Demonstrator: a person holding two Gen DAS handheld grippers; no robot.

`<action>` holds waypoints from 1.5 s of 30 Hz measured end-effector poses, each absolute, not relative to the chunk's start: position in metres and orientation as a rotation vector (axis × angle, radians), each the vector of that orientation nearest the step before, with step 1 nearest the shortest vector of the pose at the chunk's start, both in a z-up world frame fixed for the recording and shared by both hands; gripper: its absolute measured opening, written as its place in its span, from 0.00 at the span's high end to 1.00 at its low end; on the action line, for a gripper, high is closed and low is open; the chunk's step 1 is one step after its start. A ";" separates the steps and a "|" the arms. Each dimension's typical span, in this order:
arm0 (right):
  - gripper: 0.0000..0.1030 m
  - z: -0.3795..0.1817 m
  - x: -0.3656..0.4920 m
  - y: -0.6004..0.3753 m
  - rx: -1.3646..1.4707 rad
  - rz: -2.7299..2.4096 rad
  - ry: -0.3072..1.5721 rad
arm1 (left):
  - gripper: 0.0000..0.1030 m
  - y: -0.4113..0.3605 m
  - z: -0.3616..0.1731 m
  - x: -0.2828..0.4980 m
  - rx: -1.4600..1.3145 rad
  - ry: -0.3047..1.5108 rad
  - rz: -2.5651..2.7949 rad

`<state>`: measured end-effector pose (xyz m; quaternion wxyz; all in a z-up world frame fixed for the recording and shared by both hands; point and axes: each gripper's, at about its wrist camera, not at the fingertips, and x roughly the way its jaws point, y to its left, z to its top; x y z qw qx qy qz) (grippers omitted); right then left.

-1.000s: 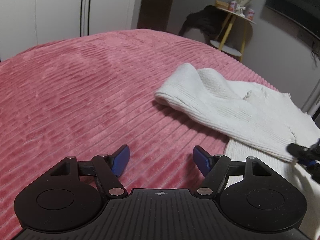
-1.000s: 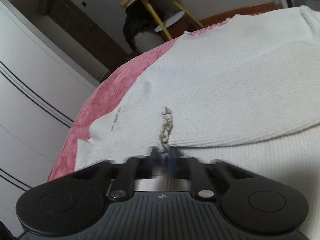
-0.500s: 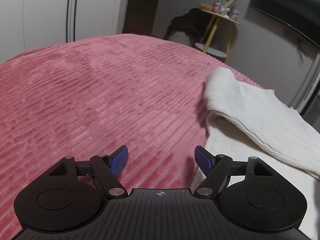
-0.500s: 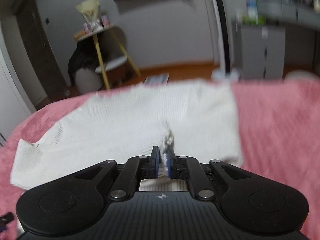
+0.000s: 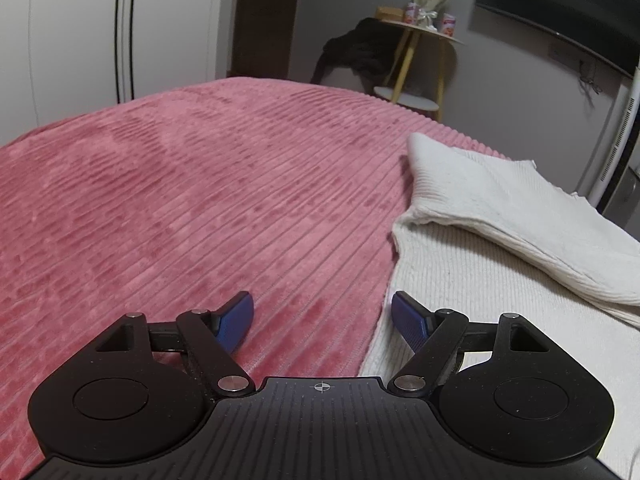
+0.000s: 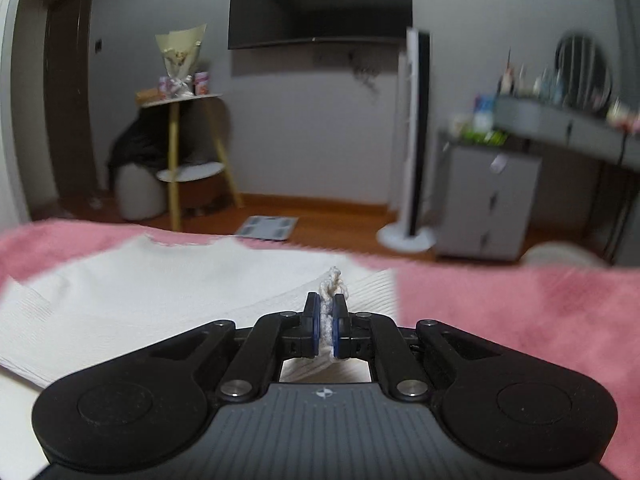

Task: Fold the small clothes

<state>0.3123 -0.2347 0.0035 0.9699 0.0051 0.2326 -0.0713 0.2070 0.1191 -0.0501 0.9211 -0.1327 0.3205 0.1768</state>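
A cream ribbed-knit garment [image 5: 500,248], partly folded, lies on the pink corduroy bedspread [image 5: 180,200]. The right tongs [image 6: 328,322] pinch its frilled edge; the left tongs [image 5: 322,316] gape empty, the hem beside their right pad. The knit looks soft, light and limp, so corners and edges offer the best hold.

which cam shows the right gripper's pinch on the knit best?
Right wrist view: right gripper is shut on a bunched edge of the white knit garment, fabric poking out above the pads. Left wrist view shows only the garment, not that gripper.
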 end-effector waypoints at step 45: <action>0.39 -0.005 0.137 -0.260 0.148 0.023 0.960 | 0.09 0.103 -0.035 0.152 -0.298 0.918 0.149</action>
